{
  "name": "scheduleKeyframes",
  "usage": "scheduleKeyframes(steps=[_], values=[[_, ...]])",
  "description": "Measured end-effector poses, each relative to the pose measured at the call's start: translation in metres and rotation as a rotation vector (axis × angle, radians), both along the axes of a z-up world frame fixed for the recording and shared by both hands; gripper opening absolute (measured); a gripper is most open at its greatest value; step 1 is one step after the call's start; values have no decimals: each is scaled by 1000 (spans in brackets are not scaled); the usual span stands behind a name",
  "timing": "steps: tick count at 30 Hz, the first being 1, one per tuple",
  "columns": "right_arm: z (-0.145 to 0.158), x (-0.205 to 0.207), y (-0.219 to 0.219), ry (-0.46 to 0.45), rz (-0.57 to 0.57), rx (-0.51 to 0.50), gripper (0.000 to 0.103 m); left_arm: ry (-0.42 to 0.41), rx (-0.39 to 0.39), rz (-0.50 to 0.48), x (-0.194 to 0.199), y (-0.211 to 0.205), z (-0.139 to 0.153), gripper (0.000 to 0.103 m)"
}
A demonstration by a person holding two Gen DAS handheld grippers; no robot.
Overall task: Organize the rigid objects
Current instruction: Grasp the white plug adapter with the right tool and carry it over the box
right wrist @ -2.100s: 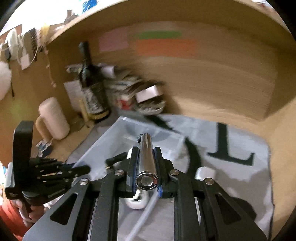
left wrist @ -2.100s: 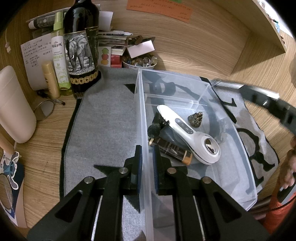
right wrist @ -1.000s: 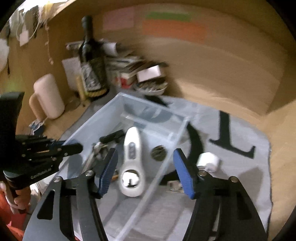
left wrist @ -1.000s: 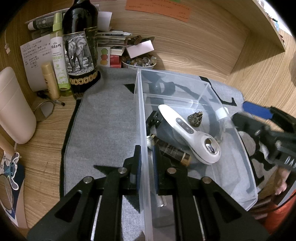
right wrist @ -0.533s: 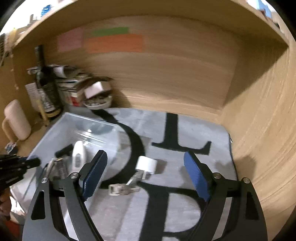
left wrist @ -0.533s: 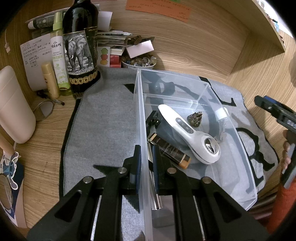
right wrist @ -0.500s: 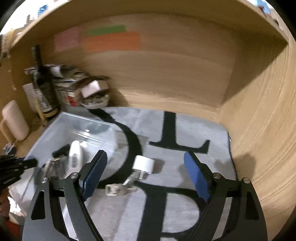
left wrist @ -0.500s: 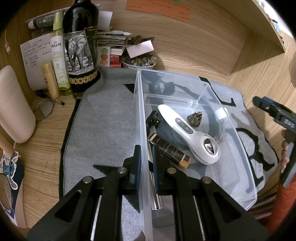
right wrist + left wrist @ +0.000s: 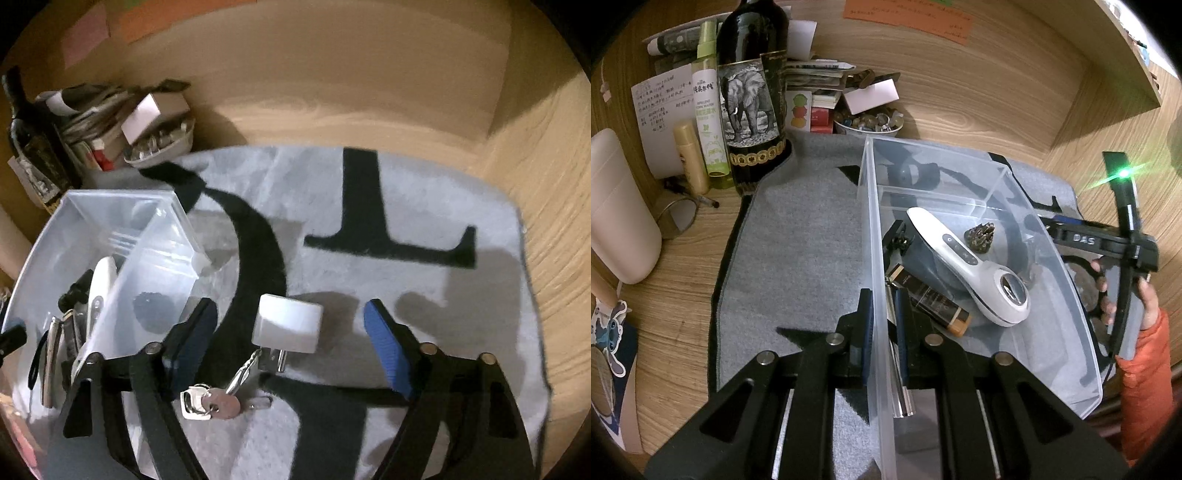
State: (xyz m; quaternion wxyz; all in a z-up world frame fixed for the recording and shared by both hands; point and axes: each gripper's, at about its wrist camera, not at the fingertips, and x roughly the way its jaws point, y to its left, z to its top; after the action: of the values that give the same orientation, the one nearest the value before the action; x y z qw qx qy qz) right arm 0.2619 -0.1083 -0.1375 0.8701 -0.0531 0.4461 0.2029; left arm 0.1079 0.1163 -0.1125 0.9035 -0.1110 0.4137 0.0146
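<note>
My left gripper (image 9: 883, 295) is shut on the near left wall of the clear plastic bin (image 9: 871, 206). In the bin lie a white handheld device (image 9: 964, 262), a dark tube with an orange cap (image 9: 929, 301), a silver metal cylinder (image 9: 899, 376), a black clip (image 9: 897, 236) and a small spiky ornament (image 9: 979, 234). My right gripper (image 9: 291, 336) is open wide, low over the grey mat, with a white plug adapter (image 9: 288, 326) between its fingers. A bunch of keys (image 9: 214, 400) lies just in front of the adapter. The bin (image 9: 184, 214) is to its left.
A grey mat with black letters (image 9: 369, 214) covers the wooden desk. At the back left stand a dark wine bottle (image 9: 753, 96), a green spray bottle (image 9: 709, 107), a cream tube (image 9: 689, 155), stacked papers and a bowl of small items (image 9: 868, 122). A beige jug (image 9: 617, 206) stands at far left.
My right gripper let the silver cylinder go into the bin, opened wide, swung right and came down around the white adapter. My left gripper has kept its hold on the bin wall.
</note>
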Motion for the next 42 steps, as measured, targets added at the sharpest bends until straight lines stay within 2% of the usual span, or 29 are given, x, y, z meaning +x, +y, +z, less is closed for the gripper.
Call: scheduleKeyframes(steps=[4,6,14,26,33,38,42], values=[[-13,5,2,54,21,9,44,1,3,0,0,0,0,10],[-16,5,2,57,21,6,37,1,0,1,0,0,0,10],[-4,-3,0,10,26,3,36,0,16,3,0,-2,-1,10],[60,-42,15,-182,89,24,36,2,18,2,1,0,-1,10],[86,-66,27,-262,152,49,36,2,22,2,1,-1,-1,10],[92,-83,45,-291,213,56,36,2,23,1,1,-1,-1,10],[81,-91,66,-265,283,38,36,1,23,1,1,-1,-1,10]])
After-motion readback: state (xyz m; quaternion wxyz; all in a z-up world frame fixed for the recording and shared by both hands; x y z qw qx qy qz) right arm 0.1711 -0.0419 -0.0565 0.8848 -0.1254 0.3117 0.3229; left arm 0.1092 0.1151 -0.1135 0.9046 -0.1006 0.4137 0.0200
